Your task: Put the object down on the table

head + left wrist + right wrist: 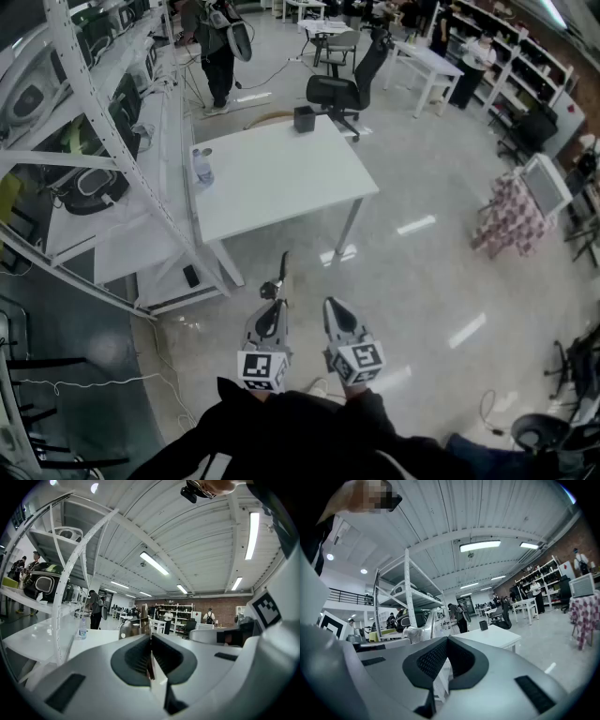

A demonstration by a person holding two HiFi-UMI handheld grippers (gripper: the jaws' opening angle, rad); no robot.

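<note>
My left gripper (pixel 273 306) is shut on a shiny metal utensil (pixel 280 275), whose thin part sticks up and forward out of the jaws. In the left gripper view the pads (pixel 140 656) are pressed together on its lower end, and its rounded metal body (pixel 132 626) rises just past the tips of my left gripper (pixel 150 640). My right gripper (pixel 335 307) is close beside it on the right, shut with nothing in it; its jaws meet in the right gripper view (pixel 446 640). Both are held over the floor, short of the white table (pixel 281 178).
The table carries a water bottle (pixel 202 170) at its left edge and a black box (pixel 304 119) at the far corner. A white shelving rack (pixel 112 141) runs along the left. A black office chair (pixel 342 90) and a standing person (pixel 217 52) are beyond the table.
</note>
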